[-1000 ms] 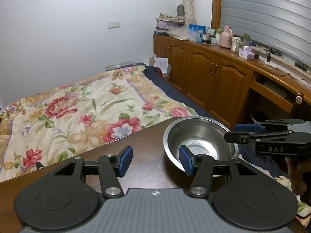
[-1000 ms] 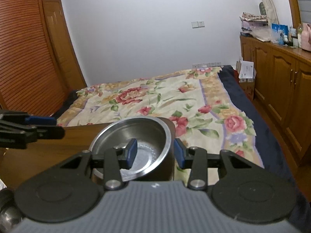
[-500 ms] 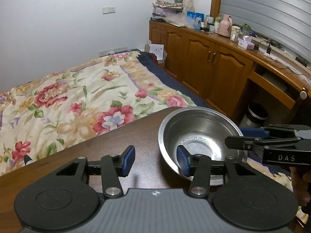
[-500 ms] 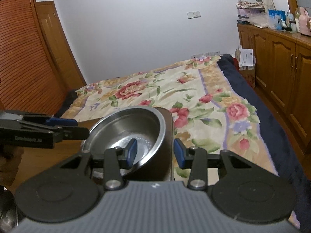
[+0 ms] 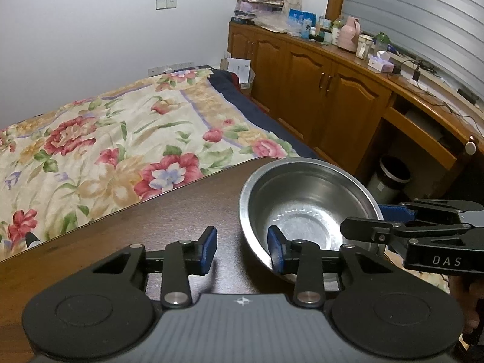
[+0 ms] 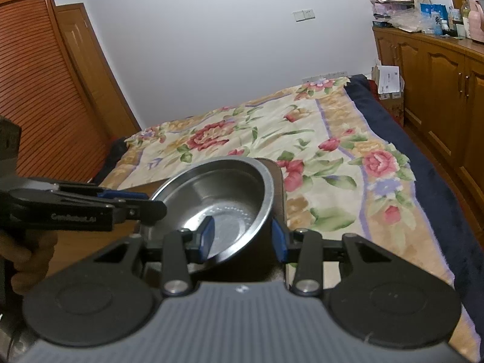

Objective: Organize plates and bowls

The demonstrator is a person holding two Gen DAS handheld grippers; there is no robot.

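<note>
A steel bowl point(image 5: 308, 208) sits tilted at the corner of a dark wooden table point(image 5: 145, 230). My left gripper point(image 5: 242, 252) straddles its near-left rim, with one pad inside the bowl and the other outside over the table. The jaws are closing, and a gap still shows beside the outer pad. In the right wrist view the bowl point(image 6: 217, 199) has its right wall between the pads of my right gripper point(image 6: 242, 237), which is shut on it. The left gripper point(image 6: 157, 208) reaches in from the left to the rim. The right gripper point(image 5: 363, 227) shows at the bowl's right side.
Beyond the table edge lies a bed with a floral cover point(image 5: 121, 139). Wooden cabinets point(image 5: 332, 103) with bottles and boxes on top run along the right wall. A small bin point(image 5: 390, 178) stands on the floor. A hand point(image 6: 24, 251) holds the left gripper.
My left gripper came lower and closer to the bowl, and its jaws narrowed around the rim. The bowl tilted a little in the right gripper, which hardly shifted.
</note>
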